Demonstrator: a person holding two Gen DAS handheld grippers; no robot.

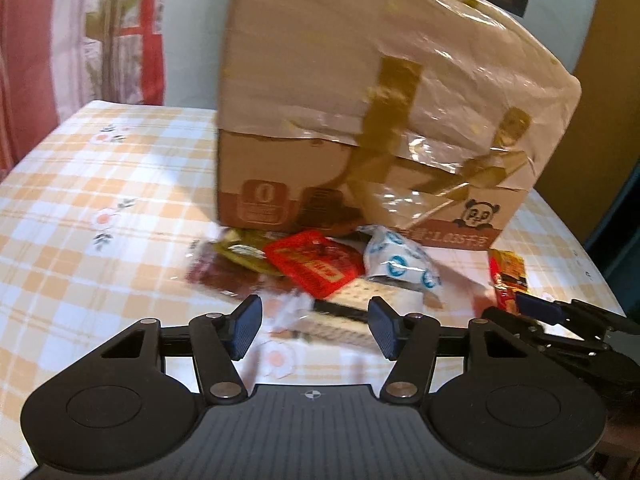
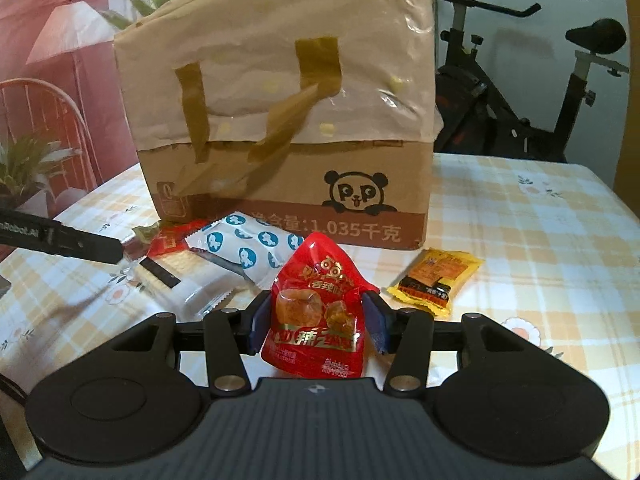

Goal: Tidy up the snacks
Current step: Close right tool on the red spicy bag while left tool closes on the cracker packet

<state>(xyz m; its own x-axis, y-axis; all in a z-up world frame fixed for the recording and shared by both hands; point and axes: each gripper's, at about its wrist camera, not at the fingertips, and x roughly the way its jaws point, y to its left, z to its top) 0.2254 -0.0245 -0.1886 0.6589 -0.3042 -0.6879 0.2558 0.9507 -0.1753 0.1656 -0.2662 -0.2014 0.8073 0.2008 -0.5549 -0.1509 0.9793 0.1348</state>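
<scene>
In front of the panda carton (image 2: 288, 184), my right gripper (image 2: 316, 322) clamps a red snack pouch (image 2: 316, 320); my left gripper (image 1: 312, 326) gapes empty over the remaining packets (image 1: 320, 272), unsorted.

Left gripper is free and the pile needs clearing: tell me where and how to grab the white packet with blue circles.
Grip the white packet with blue circles across its narrow width at the puffy middle, pads on the two long edges. It lies flat and slantwise atop other wrappers before the cardboard box, so bring the left gripper down from above, clear of the box.
</scene>
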